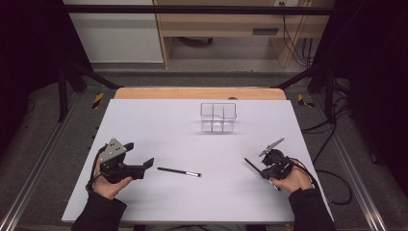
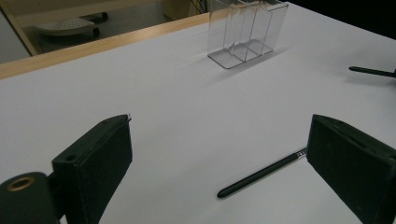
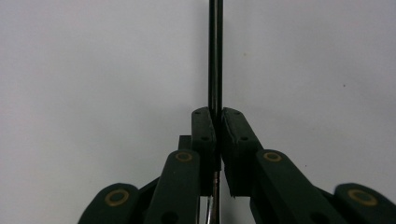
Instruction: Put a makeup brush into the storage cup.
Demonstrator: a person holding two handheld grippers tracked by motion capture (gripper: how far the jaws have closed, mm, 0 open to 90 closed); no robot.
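Black and slim, a pen sits pinched between the pads of the right tongs, which are clenched on it at about four o'clock on the white table; its free end juts up and toward the table's middle. A second black pen lies flat near six o'clock, just beside the left tongs, whose jaws stand released and wide, holding nothing. A clear plastic organiser stands upright toward twelve o'clock, well apart from both hands.
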